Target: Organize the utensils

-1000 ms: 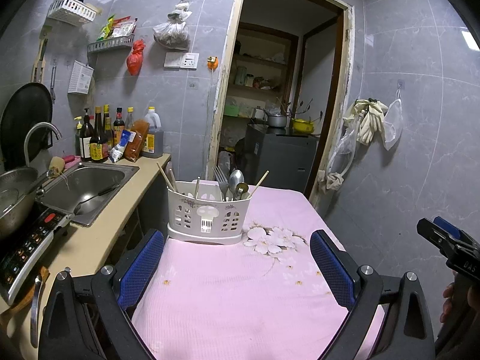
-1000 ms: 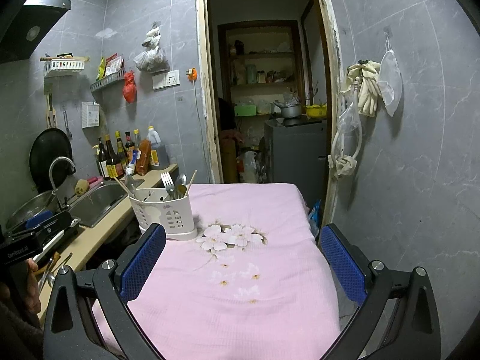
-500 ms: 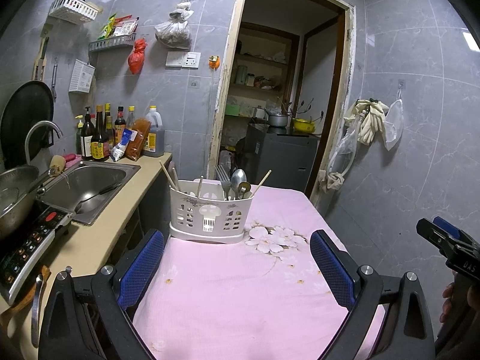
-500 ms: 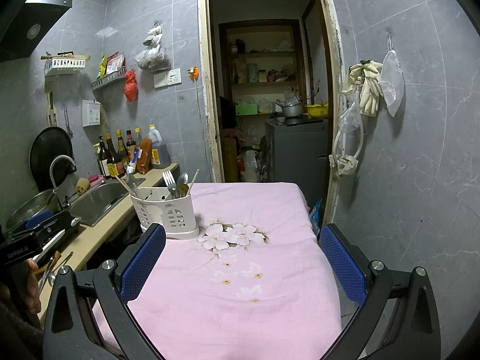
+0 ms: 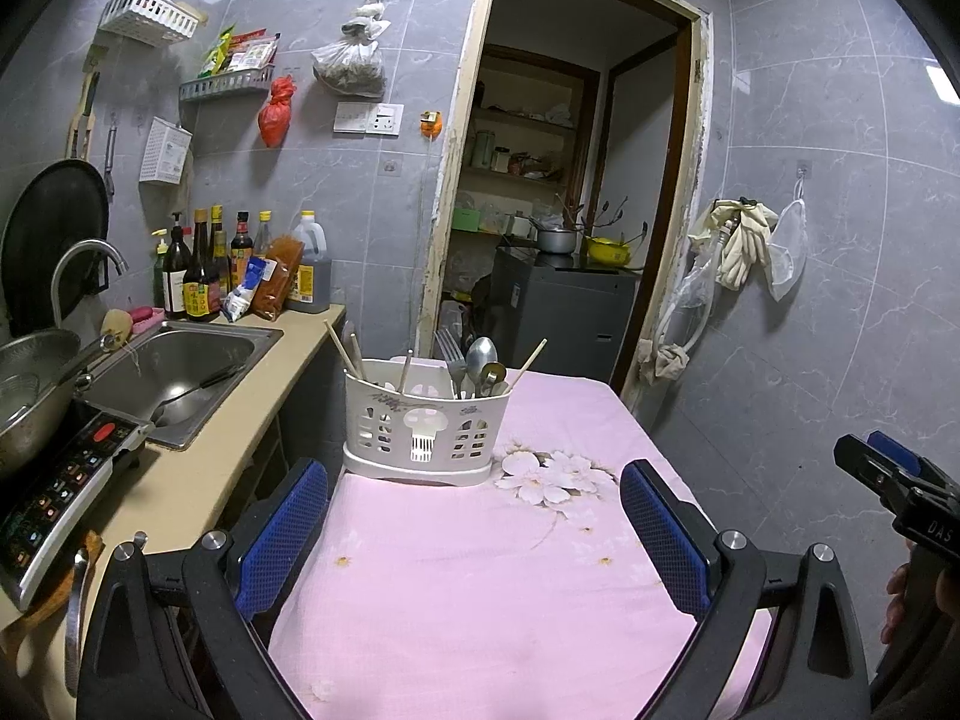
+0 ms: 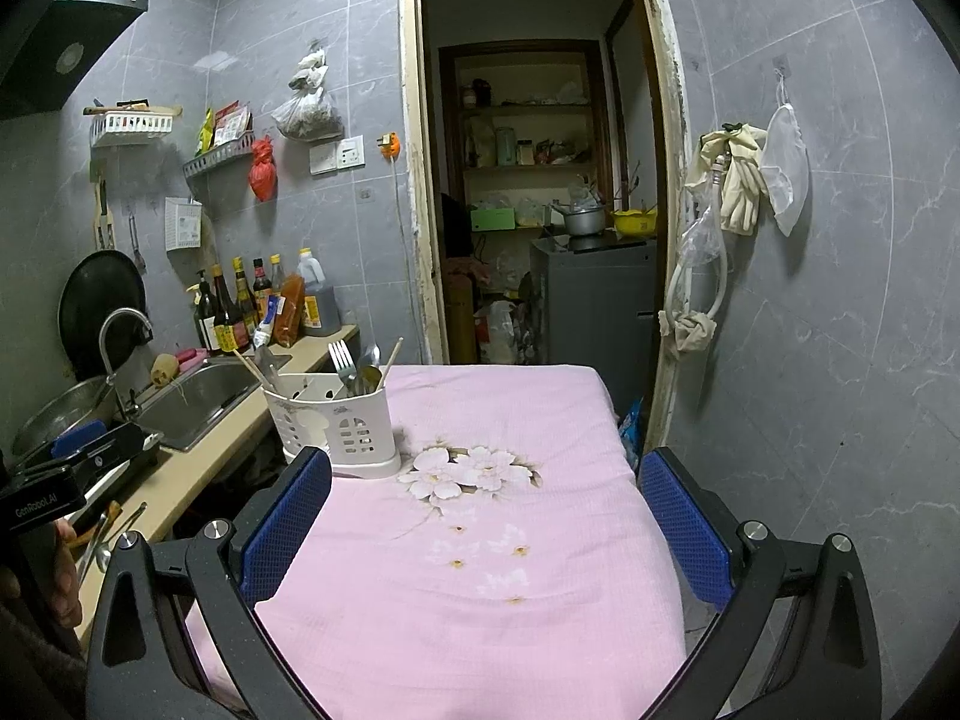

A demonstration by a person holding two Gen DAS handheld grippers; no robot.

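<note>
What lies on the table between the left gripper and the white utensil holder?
Only bare pink tablecloth lies between the left gripper and the white utensil holder; the left wrist view shows this. The flower print is off to the right.

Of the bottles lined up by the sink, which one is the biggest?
The yellow-capped jug of dark liquid, at the doorway end of the row; it is wide and handled, whereas the other bottles are slim.

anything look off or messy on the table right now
Mostly tidy. The white utensil holder stands upright on the pink cloth, holding chopsticks, a fork and spoons. The chopsticks lean outward at scattered angles. The cloth has a few small brownish stains.
</note>
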